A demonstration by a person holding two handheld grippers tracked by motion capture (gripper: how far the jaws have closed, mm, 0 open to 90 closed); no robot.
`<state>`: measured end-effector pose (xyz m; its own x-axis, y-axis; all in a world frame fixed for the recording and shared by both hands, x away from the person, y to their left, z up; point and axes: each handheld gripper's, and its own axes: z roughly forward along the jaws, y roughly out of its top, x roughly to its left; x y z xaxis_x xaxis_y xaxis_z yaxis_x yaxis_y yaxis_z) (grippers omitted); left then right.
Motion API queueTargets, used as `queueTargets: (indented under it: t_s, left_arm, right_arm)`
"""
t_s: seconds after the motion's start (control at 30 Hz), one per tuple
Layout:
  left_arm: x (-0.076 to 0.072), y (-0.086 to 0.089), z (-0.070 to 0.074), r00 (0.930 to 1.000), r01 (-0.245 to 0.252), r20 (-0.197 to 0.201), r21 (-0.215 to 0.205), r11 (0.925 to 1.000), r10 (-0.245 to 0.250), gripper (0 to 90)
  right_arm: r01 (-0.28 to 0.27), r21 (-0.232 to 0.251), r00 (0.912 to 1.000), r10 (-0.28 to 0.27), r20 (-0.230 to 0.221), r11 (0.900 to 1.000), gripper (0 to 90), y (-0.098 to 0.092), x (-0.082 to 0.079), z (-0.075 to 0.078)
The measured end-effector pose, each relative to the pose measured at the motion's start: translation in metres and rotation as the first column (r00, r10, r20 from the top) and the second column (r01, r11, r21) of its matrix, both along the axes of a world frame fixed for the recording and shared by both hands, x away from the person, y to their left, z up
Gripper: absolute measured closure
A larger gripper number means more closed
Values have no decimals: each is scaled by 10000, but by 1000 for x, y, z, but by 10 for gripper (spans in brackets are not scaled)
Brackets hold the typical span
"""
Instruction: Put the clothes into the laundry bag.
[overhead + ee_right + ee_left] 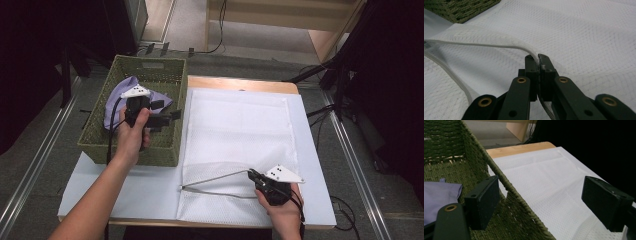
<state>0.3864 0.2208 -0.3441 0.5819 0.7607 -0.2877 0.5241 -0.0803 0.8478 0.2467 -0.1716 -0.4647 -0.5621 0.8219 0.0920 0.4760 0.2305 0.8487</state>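
Note:
A white mesh laundry bag point(235, 125) lies flat on the table, its mouth toward the near edge. My right gripper point(251, 173) is shut on the upper rim point(499, 45) of that mouth and holds it a little above the lower layer; in the right gripper view the jaws point(538, 58) pinch the corded edge. A green woven basket point(150, 67) stands to the left with a lavender cloth point(120, 95) inside. My left gripper point(167, 111) is open over the basket's right wall point(506, 185), nothing gripped. The cloth point(439, 195) lies left of its jaws point(544, 195).
A white sheet point(125, 192) covers the wooden table point(240, 82) under basket and bag. Metal floor rails point(30, 165) run along both sides. Dark stands and cables point(340, 75) crowd the right and far left.

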Motion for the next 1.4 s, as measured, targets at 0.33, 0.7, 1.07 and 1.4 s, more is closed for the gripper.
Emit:
queueTargets:
  t_s: [0.33,0.7,1.07,1.4]
  left_arm:
    - [35,37,-11,9888,-1492,146,633,9868,1486,104]
    - [71,75,-46,9390,-3120,-1402,365,9494,3140,10]
    - [88,77,-57,9077,-3509,-1775,1762,9197,3803,7]
    - [96,78,-74,8528,-3526,-2780,3182,8800,4422,0]
  right_arm:
    - [-23,-12,10000,23,-1,10000,881,0,0,0]
    - [-29,6,10000,29,-19,10000,881,0,1,-1]
    - [-94,-13,9999,94,-51,10000,883,0,1,-1]
    - [-153,-72,9999,153,12,9999,884,1,1,-2]
